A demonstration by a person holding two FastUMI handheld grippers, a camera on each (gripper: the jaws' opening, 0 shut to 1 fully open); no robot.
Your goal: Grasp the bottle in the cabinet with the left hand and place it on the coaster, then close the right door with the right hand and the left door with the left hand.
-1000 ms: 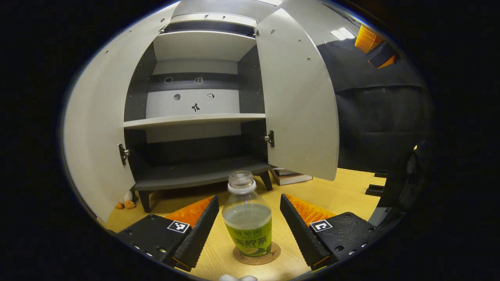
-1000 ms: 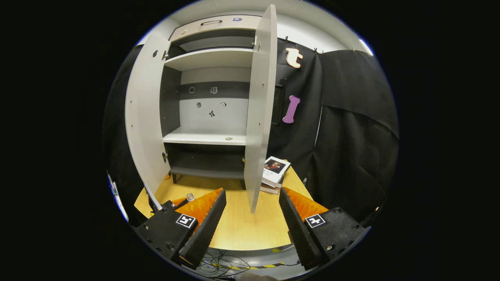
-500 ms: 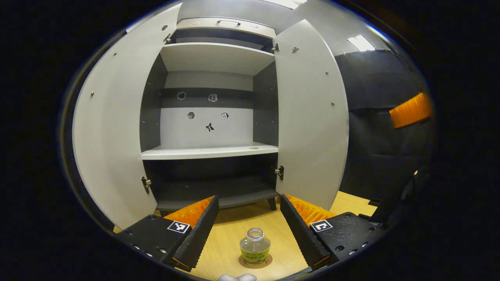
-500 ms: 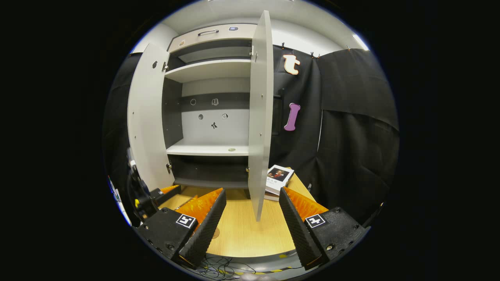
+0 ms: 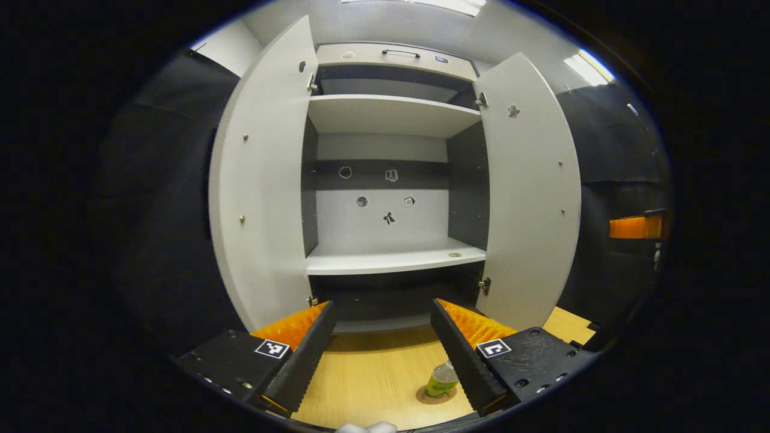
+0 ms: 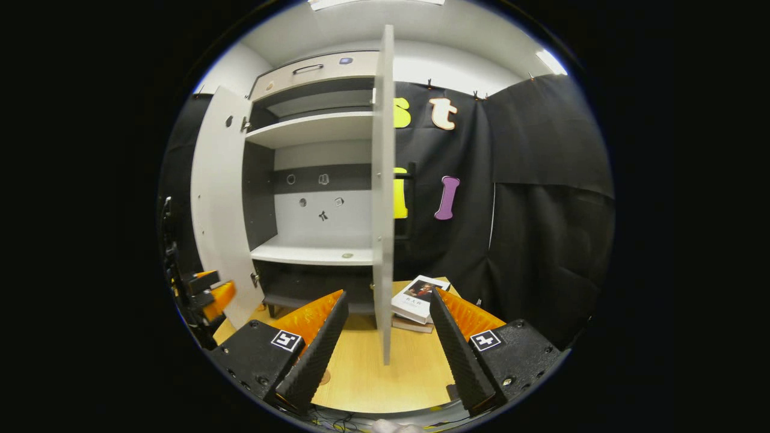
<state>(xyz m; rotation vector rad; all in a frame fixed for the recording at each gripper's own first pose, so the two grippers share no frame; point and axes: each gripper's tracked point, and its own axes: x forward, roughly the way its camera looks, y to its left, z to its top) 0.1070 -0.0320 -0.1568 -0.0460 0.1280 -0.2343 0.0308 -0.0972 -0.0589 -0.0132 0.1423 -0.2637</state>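
The small clear green-labelled bottle (image 5: pixel 443 379), on its round cork coaster (image 5: pixel 434 396), has shrunk toward lower right. The left gripper (image 5: pixel 376 355) has pulled back, fingers open and empty. The right gripper (image 6: pixel 385 343), fingers also open, has edged nearer the grey right cabinet door (image 6: pixel 383 198).

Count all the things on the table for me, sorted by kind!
Bottle: 1
Coaster: 1
Books: 2, stacked
Cabinet: 1
Total: 5
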